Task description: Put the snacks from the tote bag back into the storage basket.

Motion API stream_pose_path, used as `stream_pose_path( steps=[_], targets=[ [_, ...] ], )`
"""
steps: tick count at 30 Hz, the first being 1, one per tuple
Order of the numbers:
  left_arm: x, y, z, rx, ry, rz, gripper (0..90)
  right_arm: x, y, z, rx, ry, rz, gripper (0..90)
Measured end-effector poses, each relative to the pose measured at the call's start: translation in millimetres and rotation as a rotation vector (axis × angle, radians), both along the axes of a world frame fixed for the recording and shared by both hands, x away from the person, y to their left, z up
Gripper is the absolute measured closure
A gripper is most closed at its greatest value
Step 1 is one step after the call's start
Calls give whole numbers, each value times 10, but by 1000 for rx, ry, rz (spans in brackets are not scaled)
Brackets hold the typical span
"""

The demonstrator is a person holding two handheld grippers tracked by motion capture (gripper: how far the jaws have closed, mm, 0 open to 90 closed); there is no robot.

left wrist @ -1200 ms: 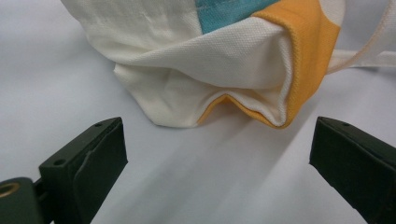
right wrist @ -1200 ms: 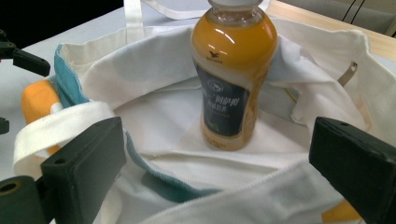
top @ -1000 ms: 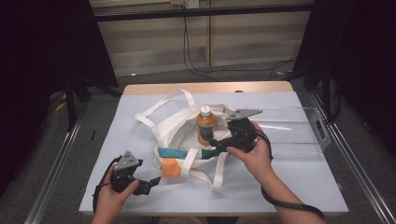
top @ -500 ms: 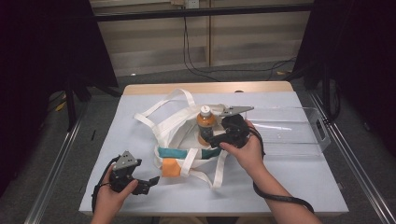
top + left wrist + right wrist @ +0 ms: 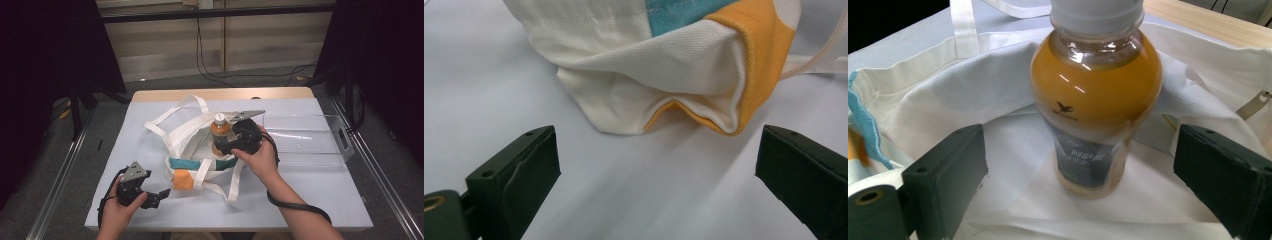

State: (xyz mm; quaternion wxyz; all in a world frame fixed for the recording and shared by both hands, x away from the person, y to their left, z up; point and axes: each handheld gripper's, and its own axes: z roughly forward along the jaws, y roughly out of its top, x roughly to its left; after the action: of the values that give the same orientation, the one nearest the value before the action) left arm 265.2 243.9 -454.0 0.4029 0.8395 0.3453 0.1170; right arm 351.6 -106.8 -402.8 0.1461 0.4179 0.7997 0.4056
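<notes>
A bottle of orange drink (image 5: 219, 131) with a white cap stands upright on the white tote bag (image 5: 186, 131) in the middle of the table. My right gripper (image 5: 223, 145) reaches it from the right. In the right gripper view the bottle (image 5: 1095, 100) stands between the two jaws of the right gripper (image 5: 1080, 152) with a gap on each side; the jaws have just been closing and the pads do not touch it. My left gripper (image 5: 159, 195) is open near the table's front left, facing the bag's orange corner (image 5: 754, 55) without touching it.
A clear plastic tray (image 5: 310, 140) lies on the table's right side, just behind my right hand. The bag's long white handles (image 5: 165, 117) spread out to the left and back. The table is covered with a white sheet (image 5: 320, 200).
My right gripper has moved left, closer to the bottle, and its jaws now flank it. The left gripper has stayed where it was.
</notes>
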Motion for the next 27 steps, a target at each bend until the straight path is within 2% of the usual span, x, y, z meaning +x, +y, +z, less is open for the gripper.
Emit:
stream_pose_path(
  steps=[15, 24, 27],
  targets=[
    [-1, 16, 8, 10, -3, 8, 37, 117, 110, -29, -7, 12, -12, 135],
    [-1, 6, 4, 23, -2, -5, 37, 210, 166, -40, -22, 36, -40, 171],
    [-2, 2, -2, 15, -2, -1, 37, 231, 172, -39, -31, 39, -47, 182]
  ],
)
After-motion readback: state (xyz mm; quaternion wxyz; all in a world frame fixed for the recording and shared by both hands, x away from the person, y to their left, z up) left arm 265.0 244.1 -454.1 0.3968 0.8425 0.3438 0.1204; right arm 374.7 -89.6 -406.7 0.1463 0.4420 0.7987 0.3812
